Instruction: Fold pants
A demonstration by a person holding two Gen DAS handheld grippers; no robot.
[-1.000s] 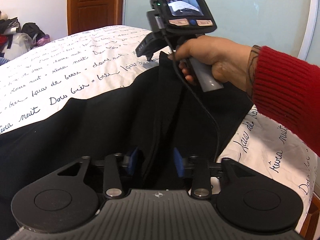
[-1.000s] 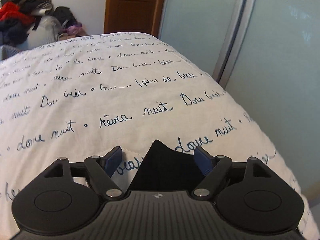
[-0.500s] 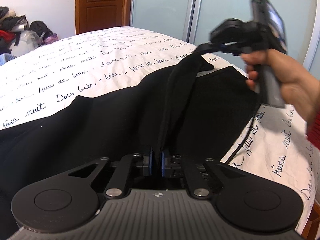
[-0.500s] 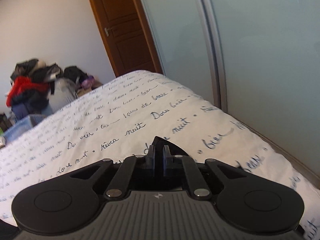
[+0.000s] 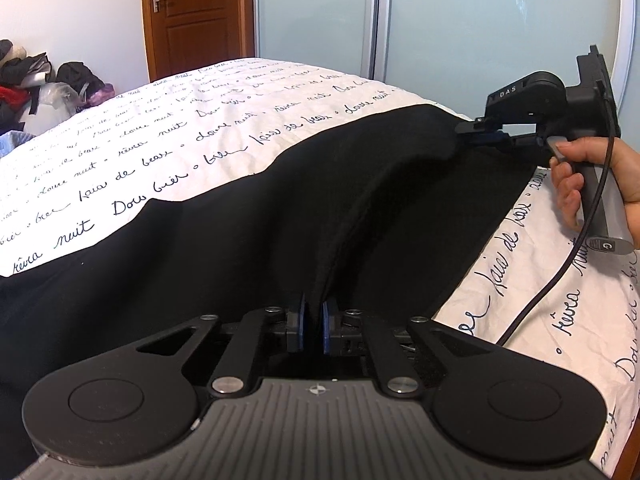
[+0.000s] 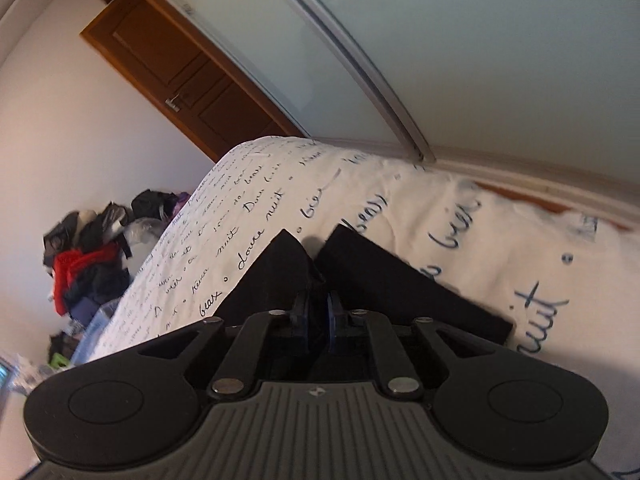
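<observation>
Black pants lie across a white bedspread with blue handwriting. My left gripper is shut on a raised ridge of the pants' fabric at the near edge. My right gripper shows in the left wrist view at the far right, shut on the pants' far edge and holding it lifted. In the right wrist view that gripper pinches black cloth, with two cloth corners sticking up beyond the fingers.
A wooden door and frosted sliding panels stand behind the bed. A pile of clothes and bags sits at the far left. The bed's right edge is close by.
Both grippers closed on the pants about a second ago. The right gripper has since moved right and away with the cloth and tilted, stretching the fabric between the two grippers.
</observation>
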